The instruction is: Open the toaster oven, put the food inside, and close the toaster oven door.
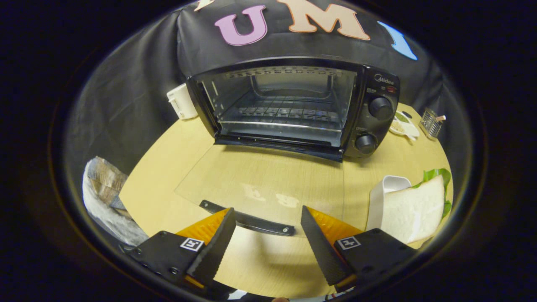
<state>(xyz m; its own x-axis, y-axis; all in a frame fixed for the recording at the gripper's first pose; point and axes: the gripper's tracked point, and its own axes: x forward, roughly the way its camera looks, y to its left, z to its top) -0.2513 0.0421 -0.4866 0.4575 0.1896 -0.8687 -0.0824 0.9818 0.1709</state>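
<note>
I hold the hand-held gripper (266, 218) open and empty just above the handle (247, 220) of the toaster oven (293, 105) door (260, 184), already lowered flat, so the sandwich (413, 209) waiting beside my right finger goes in next.

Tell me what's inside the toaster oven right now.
Inside the toaster oven, just a bare wire rack; no food. Its glass door lies open. The gripper fingers are open, holding nothing.

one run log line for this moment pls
stage: door open | toaster oven empty | door handle between open fingers of gripper | sandwich on table beside it
</note>
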